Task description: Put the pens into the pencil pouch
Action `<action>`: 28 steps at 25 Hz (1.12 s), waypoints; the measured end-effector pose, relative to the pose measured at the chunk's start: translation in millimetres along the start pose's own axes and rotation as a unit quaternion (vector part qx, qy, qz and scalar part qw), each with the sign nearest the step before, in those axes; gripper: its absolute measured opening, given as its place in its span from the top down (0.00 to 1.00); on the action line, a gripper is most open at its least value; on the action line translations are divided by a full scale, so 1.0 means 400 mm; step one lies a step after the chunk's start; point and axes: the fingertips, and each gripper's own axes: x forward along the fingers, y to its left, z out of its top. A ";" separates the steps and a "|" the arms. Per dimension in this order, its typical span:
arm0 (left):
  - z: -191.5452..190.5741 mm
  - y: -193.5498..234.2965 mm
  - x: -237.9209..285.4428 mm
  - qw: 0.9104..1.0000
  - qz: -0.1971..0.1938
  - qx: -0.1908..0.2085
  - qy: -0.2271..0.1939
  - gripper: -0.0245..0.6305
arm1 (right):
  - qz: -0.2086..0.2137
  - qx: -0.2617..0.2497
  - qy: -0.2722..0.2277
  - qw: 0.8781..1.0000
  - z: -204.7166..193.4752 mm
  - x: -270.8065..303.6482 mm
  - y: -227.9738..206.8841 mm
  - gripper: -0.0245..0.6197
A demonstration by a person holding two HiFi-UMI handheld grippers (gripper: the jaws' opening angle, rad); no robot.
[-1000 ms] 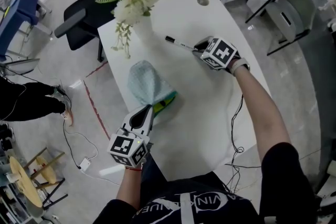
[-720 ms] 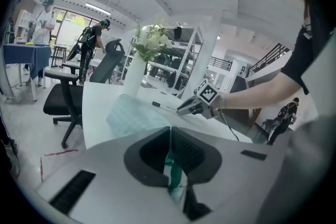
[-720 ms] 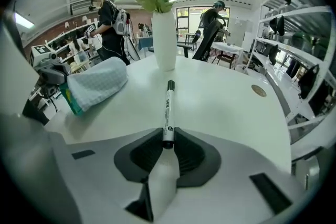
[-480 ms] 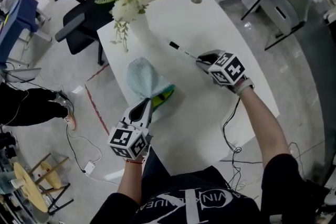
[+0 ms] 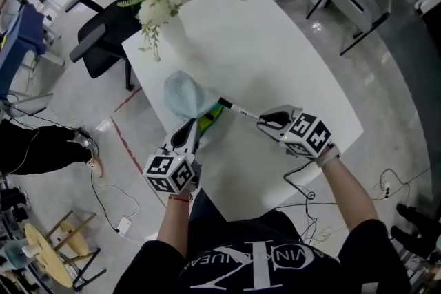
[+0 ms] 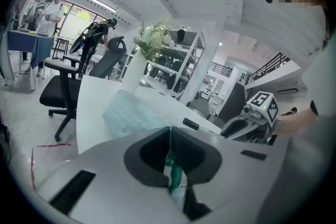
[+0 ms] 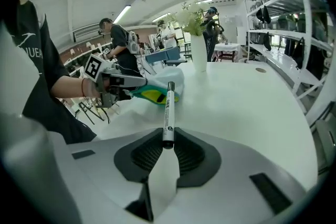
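Right gripper (image 5: pixel 264 120) clamps the pen (image 5: pixel 238 109) by its tail end: light, stiff, slick, so I'd squeeze firmly. Left gripper (image 5: pixel 195 129) pinches the floppy pouch (image 5: pixel 180 91) by its rim.

On the table (image 5: pixel 282 58), pencil pouch (image 5: pixel 183 94) with vase (image 5: pixel 175 32) behind it, pen (image 5: pixel 238 110) just to its right

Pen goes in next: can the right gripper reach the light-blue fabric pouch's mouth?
Probably yes: the right gripper aims its white, black-capped pen at the yellow-lined mouth of the pouch, held by the left gripper; nothing lies between.
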 end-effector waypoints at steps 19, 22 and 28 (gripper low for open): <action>-0.042 -0.094 0.001 0.998 -0.046 0.022 0.033 0.95 | 0.023 0.038 0.038 0.998 -0.065 0.092 0.159 0.85; -0.053 -0.110 -0.005 0.997 -0.064 0.019 0.040 0.95 | 0.024 0.042 0.033 0.998 -0.049 0.099 0.167 0.85; -0.073 -0.143 -0.015 0.994 -0.092 0.018 0.053 0.95 | 0.025 0.053 0.021 0.998 -0.011 0.115 0.180 0.85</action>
